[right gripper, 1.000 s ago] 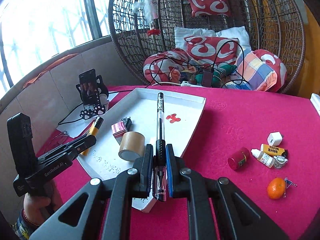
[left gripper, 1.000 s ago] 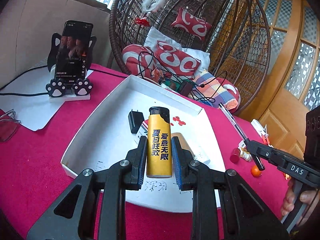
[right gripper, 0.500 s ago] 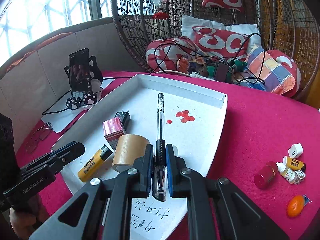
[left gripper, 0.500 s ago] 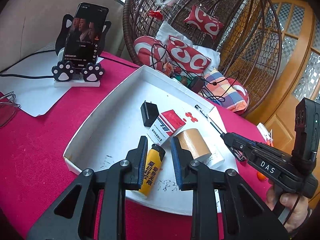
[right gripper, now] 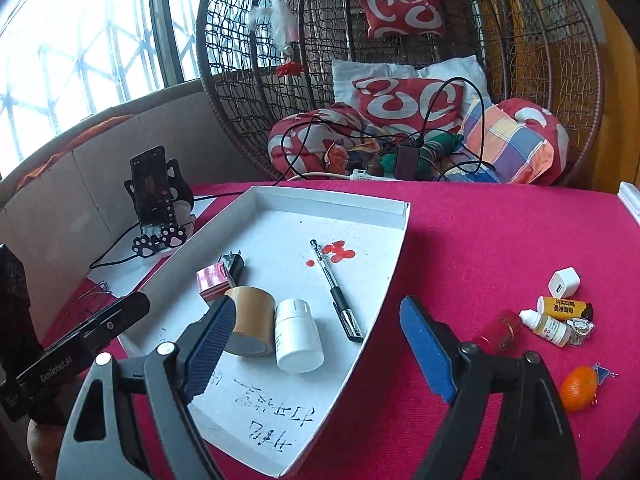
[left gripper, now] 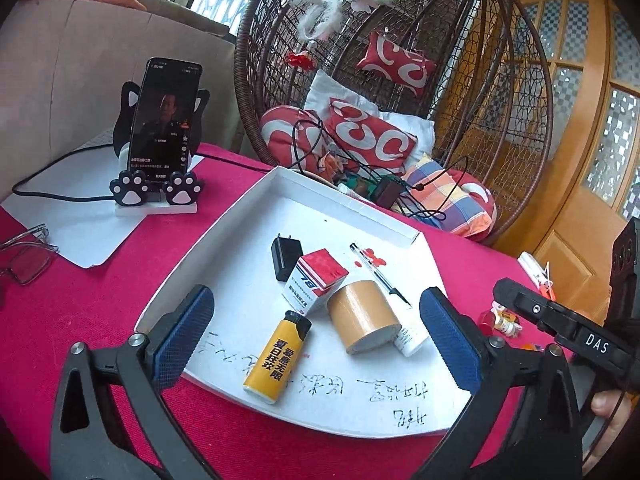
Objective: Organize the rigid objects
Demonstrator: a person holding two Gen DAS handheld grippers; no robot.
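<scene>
A white tray (left gripper: 224, 236) lies on the red table. In it lie a yellow lighter (left gripper: 278, 356), a brown tape roll (left gripper: 362, 320), a red-and-white box (left gripper: 318, 280), a black plug (left gripper: 285, 257), a white bottle (right gripper: 298, 336) and a black pen (right gripper: 336, 290). My left gripper (left gripper: 316, 344) is open and empty, just above the tray's near edge over the lighter. My right gripper (right gripper: 320, 348) is open and empty at the tray's right edge, behind the pen. The tray (right gripper: 394, 268) also shows in the right wrist view.
Right of the tray lie a white charger cube (right gripper: 564, 284), a yellow lighter (right gripper: 564, 307), a dropper bottle (right gripper: 546, 327), a red bottle (right gripper: 500, 330) and an orange (right gripper: 578, 388). A phone on a stand (left gripper: 164, 148) and glasses (left gripper: 24, 256) are at the left. A wicker chair (left gripper: 400, 80) stands behind.
Both grippers opened. The left let go of the yellow lighter, which now lies in the tray. The right let go of the pen, which now lies in the tray, and drew back.
</scene>
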